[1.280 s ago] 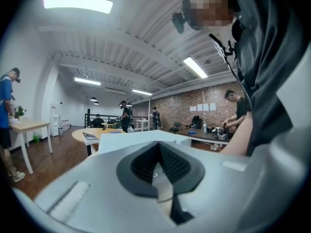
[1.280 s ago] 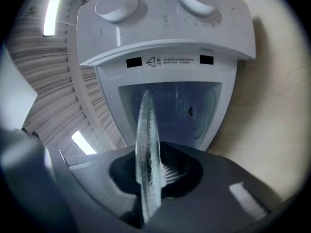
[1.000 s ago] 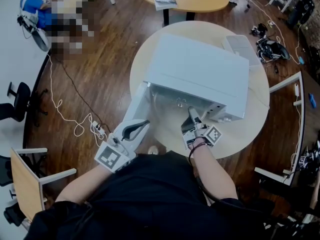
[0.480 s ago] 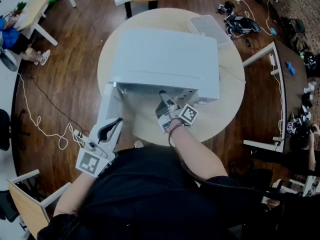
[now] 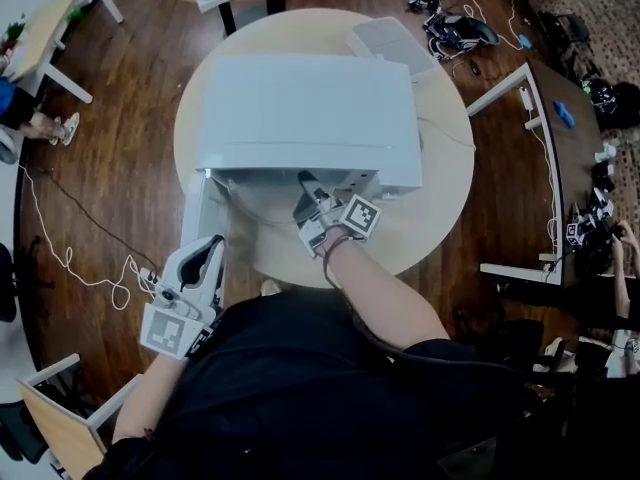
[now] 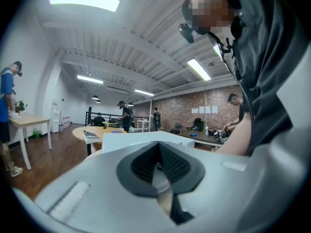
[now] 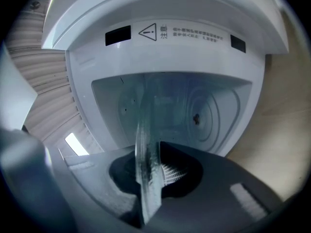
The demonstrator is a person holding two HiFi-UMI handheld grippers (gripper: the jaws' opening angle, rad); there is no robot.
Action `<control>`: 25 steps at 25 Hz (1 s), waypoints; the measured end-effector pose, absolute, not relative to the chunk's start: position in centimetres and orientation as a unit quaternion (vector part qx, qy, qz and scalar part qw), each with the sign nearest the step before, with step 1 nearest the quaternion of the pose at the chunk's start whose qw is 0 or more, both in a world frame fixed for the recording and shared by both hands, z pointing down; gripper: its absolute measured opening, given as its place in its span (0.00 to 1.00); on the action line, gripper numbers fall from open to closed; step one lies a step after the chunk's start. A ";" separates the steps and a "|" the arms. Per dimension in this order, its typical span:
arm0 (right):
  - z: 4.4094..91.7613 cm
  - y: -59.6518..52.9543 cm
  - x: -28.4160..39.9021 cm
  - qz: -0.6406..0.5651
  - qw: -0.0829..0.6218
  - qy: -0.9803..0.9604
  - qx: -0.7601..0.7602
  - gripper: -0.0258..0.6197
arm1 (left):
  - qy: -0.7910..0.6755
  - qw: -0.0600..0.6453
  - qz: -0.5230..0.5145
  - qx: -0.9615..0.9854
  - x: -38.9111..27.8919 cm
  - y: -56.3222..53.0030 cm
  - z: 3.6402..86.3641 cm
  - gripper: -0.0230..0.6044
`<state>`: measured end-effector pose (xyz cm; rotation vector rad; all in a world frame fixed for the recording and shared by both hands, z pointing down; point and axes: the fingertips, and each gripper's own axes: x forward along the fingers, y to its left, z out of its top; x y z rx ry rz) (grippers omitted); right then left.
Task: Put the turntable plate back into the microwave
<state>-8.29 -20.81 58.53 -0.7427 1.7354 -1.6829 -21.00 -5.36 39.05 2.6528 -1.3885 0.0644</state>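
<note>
From the head view I see the microwave (image 5: 300, 108) on the round table (image 5: 440, 188), its door (image 5: 193, 213) swung open at the left. My right gripper (image 5: 310, 200) reaches into the open front by the table's near edge, and my left gripper (image 5: 207, 256) hangs off the table beside the door.

In the left gripper view, the left gripper (image 6: 158, 166) has its jaws together on nothing.

In the right gripper view, the right gripper (image 7: 153, 178) is clamped on the turntable plate (image 7: 145, 144) (clear glass, edge-on), held at the cavity's mouth.
</note>
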 end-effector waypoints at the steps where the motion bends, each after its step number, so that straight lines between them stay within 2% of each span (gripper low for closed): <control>1: 58.6 -20.9 -8.3 -0.635 0.303 0.653 -0.280 0.09 | -0.463 0.074 0.022 0.883 -21.0 -5.4 39.1 0.05; 25: 60.5 -24.8 -7.2 -0.637 0.307 0.634 -0.313 0.09 | -0.500 0.082 0.020 0.862 -21.9 -7.0 39.8 0.05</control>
